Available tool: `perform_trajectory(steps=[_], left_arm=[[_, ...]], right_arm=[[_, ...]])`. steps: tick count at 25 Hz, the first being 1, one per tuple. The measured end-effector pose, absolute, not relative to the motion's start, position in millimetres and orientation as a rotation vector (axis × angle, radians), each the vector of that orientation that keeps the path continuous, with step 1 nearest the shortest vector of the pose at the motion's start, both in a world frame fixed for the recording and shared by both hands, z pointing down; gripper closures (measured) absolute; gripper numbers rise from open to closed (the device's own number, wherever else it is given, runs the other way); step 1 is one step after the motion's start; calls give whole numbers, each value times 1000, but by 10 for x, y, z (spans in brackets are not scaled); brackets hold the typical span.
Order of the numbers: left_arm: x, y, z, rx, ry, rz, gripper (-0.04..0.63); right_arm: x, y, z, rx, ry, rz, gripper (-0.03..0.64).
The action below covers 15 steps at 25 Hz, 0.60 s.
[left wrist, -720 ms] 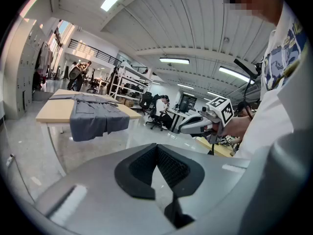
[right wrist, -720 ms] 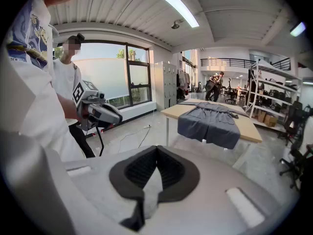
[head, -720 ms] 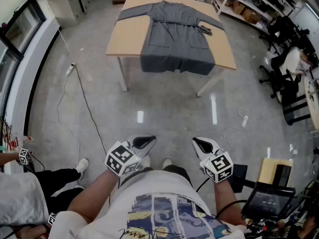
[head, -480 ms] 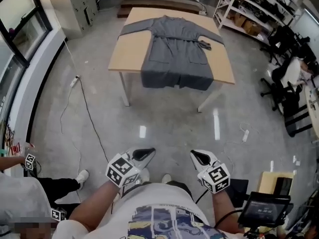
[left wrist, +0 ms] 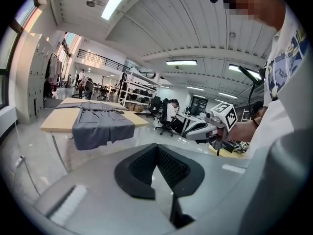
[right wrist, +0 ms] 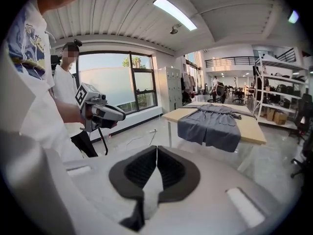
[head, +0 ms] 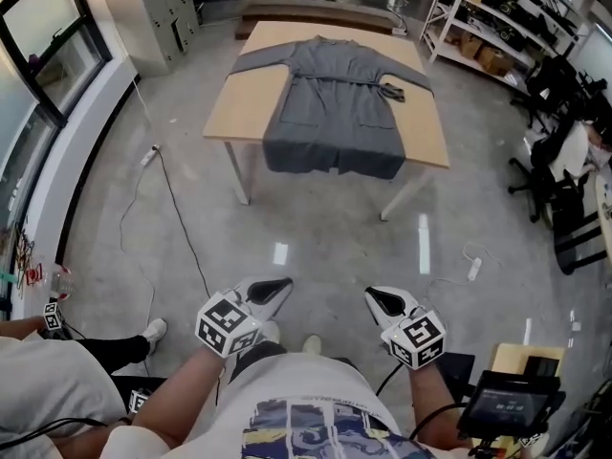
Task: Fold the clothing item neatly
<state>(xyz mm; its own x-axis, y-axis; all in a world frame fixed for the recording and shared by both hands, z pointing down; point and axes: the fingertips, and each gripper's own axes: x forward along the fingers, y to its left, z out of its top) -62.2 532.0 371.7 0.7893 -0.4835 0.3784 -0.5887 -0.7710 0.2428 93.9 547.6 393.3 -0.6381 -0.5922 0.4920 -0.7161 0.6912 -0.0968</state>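
We are observing the grey garment [head: 335,103] lying spread flat on the wooden table [head: 244,103] at the far end of the floor, well apart from both grippers. Its hem is hanging over the near table edge and is hiding part of that edge. A small dark item [head: 392,91] is lying by the garment's right sleeve and is too small for us to identify. The left gripper [head: 277,285] and the right gripper [head: 376,296] are hovering near the person's body, tips pointing toward the table. Both pairs of jaws are pressing closed on nothing. The printed shirt [head: 306,428] is hiding part of both forearms. The picture edge is cutting off a second person [head: 48,390] at near left.
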Motion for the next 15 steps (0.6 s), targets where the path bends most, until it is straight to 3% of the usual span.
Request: perform_trajectory(steps=[15], left_arm=[[-370, 4842, 3823, 2589, -933, 449, 594]], right_arm=[[1362, 5059, 4159, 1012, -2483, 368, 587]])
